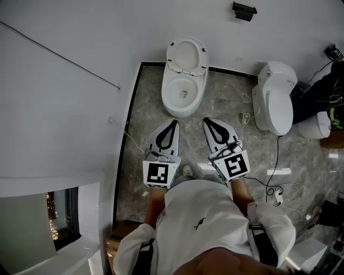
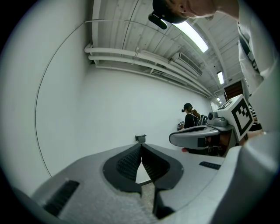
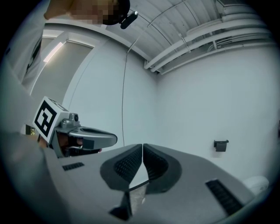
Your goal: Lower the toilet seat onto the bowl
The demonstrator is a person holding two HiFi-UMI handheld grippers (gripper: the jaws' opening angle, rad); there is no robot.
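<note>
Toilet seat (image 1: 186, 55) raised, leaning back toward wall behind bowl (image 1: 183, 94) — not yet lowered. Left gripper (image 1: 173, 124) and right gripper (image 1: 206, 121) level, short of bowl, jaws pressed together, empty — probably approach stance, closed tips suit tipping seat forward.

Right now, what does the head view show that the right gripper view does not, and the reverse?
Only the head view: the toilet ahead of both grippers, its seat raised off the bowl, and a black cable on the floor. Only the right gripper view: ceiling pipes, and a close look along the right gripper, its jaws together with nothing between. Both: the left gripper, also shut, and a black wall bracket.
</note>
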